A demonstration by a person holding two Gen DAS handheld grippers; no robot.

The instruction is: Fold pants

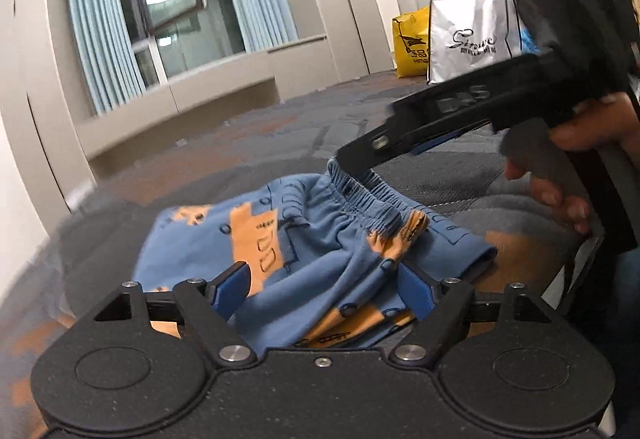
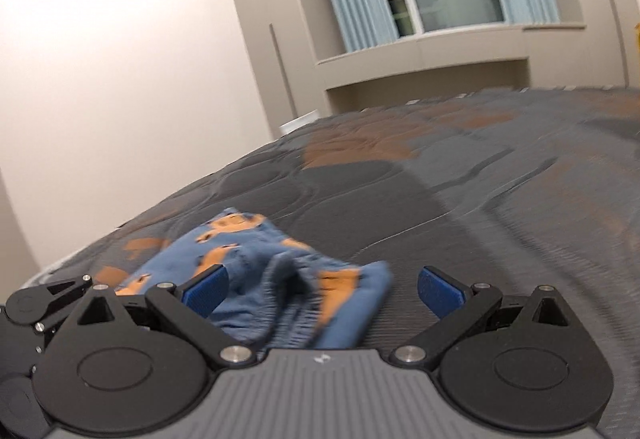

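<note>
The pants (image 1: 320,239) are small and blue with orange shapes on them. They lie in a soft, bunched heap on a gray and orange bed cover (image 1: 224,143). The stretchy waistband (image 1: 368,199) is on the far side of the heap in the left camera's view.

The left claw (image 1: 324,289) sits low and right at the near edge of the pants. Its two blue pads (image 1: 230,289) are wide apart, and wrinkled blue cloth lies in the space between them. The pads are not pinching it.

The right claw (image 2: 324,291) is also spread wide. In its own view, the pants (image 2: 256,279) lie between its pads but more toward the left one (image 2: 206,291). The right pad is over bare bed cover (image 2: 440,199). In the left camera's view, the tip of the right claw (image 1: 352,159) is right at the waistband, at the far end of the heap. I cannot tell if it touches. A hand (image 1: 568,175) holds its handle.

Behind the bed are a window (image 1: 168,7) with light blue curtains (image 1: 96,31), a white bag (image 1: 472,27) and a yellow bag (image 1: 412,43).
</note>
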